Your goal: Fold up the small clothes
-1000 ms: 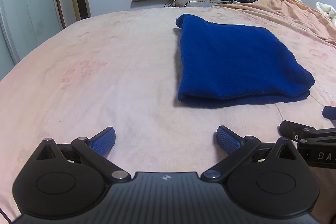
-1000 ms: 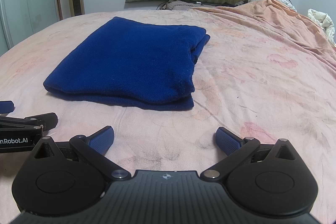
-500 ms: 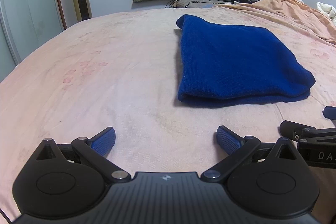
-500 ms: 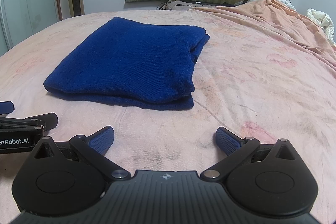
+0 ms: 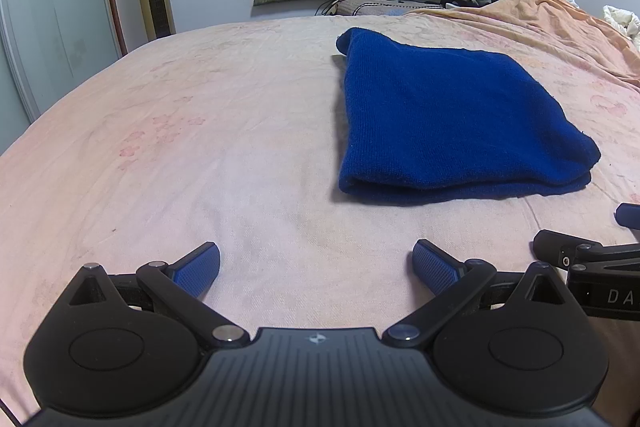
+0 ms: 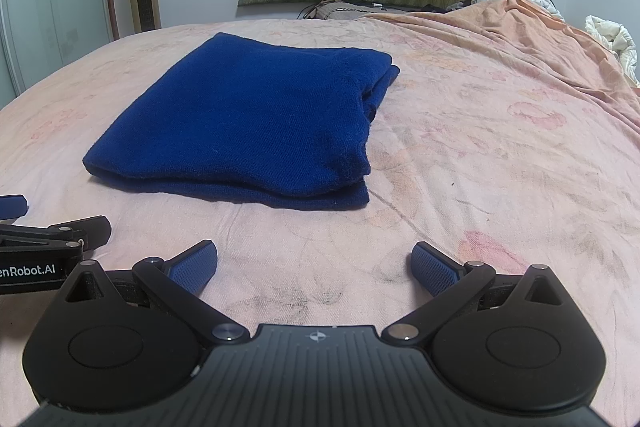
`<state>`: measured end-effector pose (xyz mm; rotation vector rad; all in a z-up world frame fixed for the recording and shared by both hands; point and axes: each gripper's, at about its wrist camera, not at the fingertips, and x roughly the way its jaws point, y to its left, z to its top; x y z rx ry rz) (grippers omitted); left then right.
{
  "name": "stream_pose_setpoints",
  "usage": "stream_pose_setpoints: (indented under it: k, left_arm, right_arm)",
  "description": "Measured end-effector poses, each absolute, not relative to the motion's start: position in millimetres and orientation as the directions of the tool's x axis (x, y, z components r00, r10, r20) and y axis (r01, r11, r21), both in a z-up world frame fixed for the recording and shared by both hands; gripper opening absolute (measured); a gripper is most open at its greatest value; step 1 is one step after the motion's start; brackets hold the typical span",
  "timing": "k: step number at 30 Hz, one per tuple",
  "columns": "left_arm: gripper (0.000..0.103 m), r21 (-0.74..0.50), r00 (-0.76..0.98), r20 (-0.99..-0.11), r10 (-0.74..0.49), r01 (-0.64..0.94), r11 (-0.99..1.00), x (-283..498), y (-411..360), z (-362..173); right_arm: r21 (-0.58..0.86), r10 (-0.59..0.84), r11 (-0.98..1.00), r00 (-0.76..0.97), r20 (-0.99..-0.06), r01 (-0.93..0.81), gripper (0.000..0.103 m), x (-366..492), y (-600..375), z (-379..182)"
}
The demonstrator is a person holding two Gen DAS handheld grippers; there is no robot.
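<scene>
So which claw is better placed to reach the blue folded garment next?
Neither clearly. The blue folded garment lies ahead between both open claws, right of the left claw and left of the right claw.

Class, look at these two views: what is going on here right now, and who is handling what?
A person holds a hand-held gripper in each hand above a bed with a pink sheet. The left hand-held gripper and the right hand-held gripper are both open and hold nothing. A blue garment lies on the sheet just ahead of them, folded into a neat rectangle with layered edges showing. Neither hand-held gripper touches it, so the fold looks finished.
</scene>
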<state>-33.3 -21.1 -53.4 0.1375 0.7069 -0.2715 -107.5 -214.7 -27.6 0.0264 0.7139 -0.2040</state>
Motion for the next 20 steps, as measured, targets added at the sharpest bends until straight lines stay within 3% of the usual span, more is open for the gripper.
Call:
stream_pose_setpoints:
  k: [20]
  left_arm:
    - [0.103, 0.053, 0.751, -0.624, -0.216, 0.317, 0.947, -38.4, -18.9, -46.7]
  right_arm:
    - [-0.021, -0.161, 0.981, 0.746, -0.646, 0.193, 0.103, -110.2, -218.5, -24.8]
